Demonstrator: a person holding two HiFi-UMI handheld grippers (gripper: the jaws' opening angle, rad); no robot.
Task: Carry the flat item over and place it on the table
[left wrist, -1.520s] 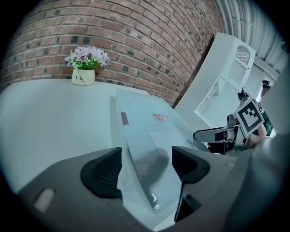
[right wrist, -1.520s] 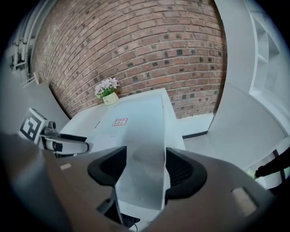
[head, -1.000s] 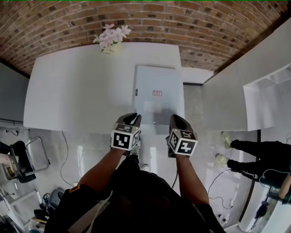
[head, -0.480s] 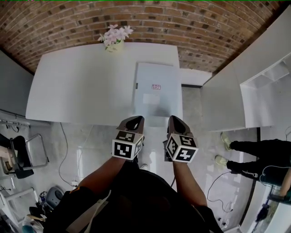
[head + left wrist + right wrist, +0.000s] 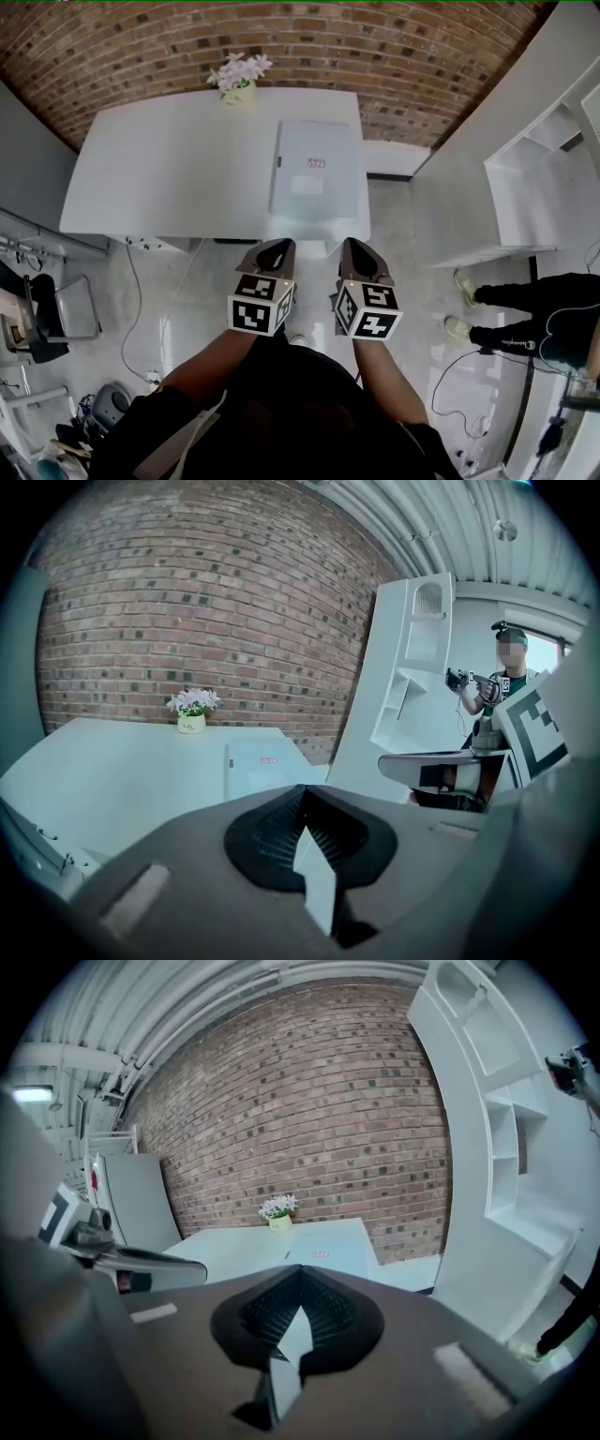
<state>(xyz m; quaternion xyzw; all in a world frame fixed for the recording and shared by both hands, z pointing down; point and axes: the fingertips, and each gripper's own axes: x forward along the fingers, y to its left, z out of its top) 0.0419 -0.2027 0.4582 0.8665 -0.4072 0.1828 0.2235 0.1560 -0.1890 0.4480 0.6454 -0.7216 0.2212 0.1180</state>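
The flat item (image 5: 314, 178), a pale grey panel with a small red label, lies flat on the right part of the white table (image 5: 169, 169). Its near end reaches the table's front edge. My left gripper (image 5: 277, 246) and right gripper (image 5: 354, 246) hover side by side just short of that edge, off the panel. Both are shut with nothing between the jaws. The left gripper view shows the panel (image 5: 262, 766) beyond the left gripper (image 5: 302, 803). In the right gripper view it (image 5: 328, 1255) lies past the right gripper (image 5: 300, 1290).
A small pot of pink flowers (image 5: 237, 75) stands at the table's far edge by the brick wall. A white shelf unit (image 5: 525, 178) rises to the right. A person (image 5: 525, 314) stands at the right, and a chair (image 5: 47, 319) is at the left.
Both grippers have drawn back from the panel's near end toward me, and their jaws have closed. The panel stays on the table.
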